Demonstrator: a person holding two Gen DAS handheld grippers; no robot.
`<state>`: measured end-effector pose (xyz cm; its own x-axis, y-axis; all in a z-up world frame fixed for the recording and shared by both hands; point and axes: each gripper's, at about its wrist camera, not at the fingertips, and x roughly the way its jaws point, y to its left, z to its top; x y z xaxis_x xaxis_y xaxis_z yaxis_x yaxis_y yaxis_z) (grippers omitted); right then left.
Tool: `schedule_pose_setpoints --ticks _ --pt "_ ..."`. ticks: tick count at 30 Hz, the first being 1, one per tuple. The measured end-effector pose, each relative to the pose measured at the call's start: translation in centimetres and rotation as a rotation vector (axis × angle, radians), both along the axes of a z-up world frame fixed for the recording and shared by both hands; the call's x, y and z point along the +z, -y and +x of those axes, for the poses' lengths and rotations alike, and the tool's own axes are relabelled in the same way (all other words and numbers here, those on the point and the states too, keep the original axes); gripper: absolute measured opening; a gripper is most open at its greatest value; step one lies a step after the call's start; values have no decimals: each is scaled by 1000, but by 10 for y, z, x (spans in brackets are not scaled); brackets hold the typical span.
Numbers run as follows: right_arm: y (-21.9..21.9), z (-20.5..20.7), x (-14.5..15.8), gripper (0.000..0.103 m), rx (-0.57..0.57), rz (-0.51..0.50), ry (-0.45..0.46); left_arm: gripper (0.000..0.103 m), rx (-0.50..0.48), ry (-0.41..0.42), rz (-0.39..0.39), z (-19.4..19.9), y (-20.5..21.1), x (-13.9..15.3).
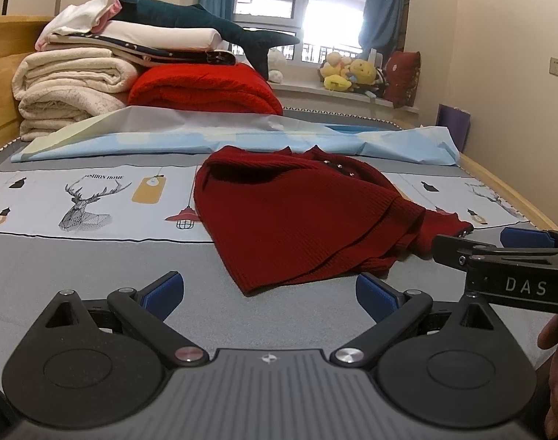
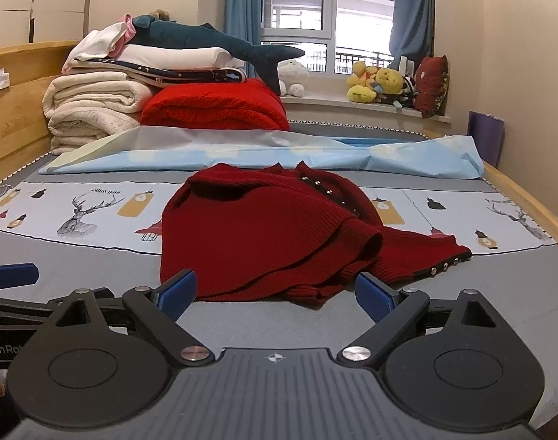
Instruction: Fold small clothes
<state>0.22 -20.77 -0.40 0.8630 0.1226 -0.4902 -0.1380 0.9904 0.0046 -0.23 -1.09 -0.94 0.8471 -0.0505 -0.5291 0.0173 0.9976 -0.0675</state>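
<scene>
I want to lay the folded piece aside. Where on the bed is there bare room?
Bare sheet lies left of the dark red sweater, over the deer print, and in the grey strip before the left gripper and the right gripper. The head end is crowded: folded blankets, red blanket.

Where the tongs can go and what is in the way

Both tongs are wide open, and flat gray bed (image 1: 95, 256) lies bare between each pair of blue tips. Just ahead of the left tongs (image 1: 268, 293) and the right tongs (image 2: 275, 291) sits the lumpy red sweater (image 1: 297, 220), right in the path. Its sleeve (image 2: 425, 256) sticks out ahead and to the right. To the left of the sweater the bed is open. Far ahead a rumpled blue sheet (image 2: 315, 154), a red blanket (image 2: 216, 106) and a blanket pile (image 2: 95, 102) block the way.
</scene>
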Motion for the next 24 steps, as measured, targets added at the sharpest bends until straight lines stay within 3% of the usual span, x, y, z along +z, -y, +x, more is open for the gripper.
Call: schedule_pose_setpoints --ticks 24 --pt "-2 1 -2 94 4 -5 -2 101 5 -2 -5 0 -2 0"
